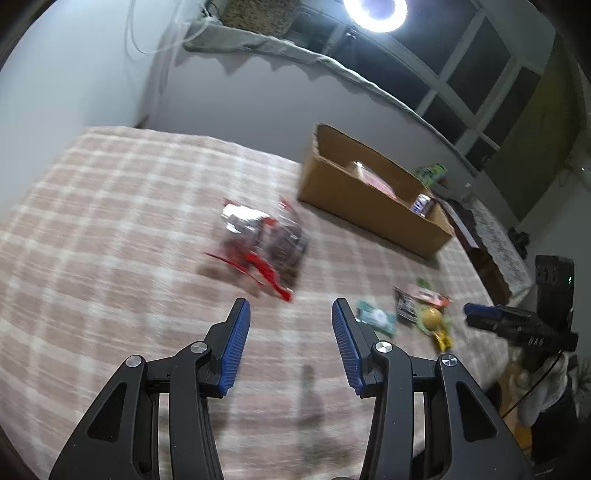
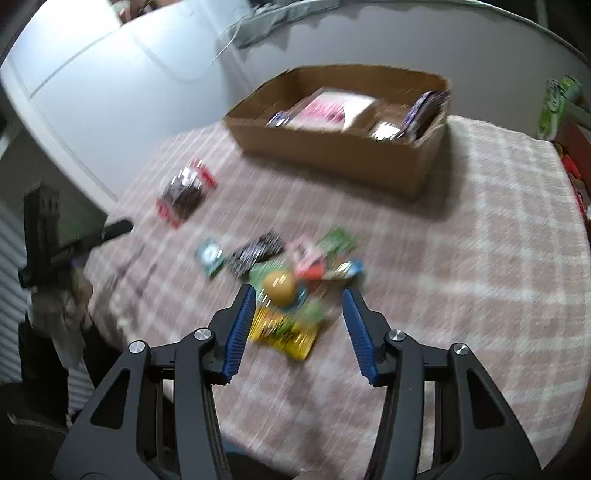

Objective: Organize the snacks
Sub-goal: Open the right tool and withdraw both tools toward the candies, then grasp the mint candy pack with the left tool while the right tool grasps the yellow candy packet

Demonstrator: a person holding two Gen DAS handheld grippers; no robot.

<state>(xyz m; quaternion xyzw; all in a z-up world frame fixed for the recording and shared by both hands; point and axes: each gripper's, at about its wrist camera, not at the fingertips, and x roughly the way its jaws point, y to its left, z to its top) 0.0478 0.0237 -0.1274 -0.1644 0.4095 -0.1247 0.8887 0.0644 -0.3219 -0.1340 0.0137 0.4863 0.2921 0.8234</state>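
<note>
A red and clear snack bag [image 1: 260, 245] lies on the checked blanket ahead of my left gripper [image 1: 291, 314], which is open and empty above the blanket. A cardboard box [image 1: 369, 206] stands at the back with several packets inside. In the right wrist view my right gripper [image 2: 299, 301] hovers open over a pile of small snacks: a yellow packet [image 2: 284, 332], a round orange-yellow item [image 2: 279, 283], a black patterned packet [image 2: 253, 254] and a teal packet [image 2: 210, 256]. Nothing is pressed between its pads. The same box [image 2: 343, 147] and red bag [image 2: 186, 192] show farther back.
The checked blanket [image 1: 110, 229] covers a bed against a pale wall. A green packet [image 2: 554, 105] stands past the bed's right edge. The other gripper shows at the frame edges [image 1: 517, 325] [image 2: 92, 240]. A ring lamp [image 1: 375, 11] shines above.
</note>
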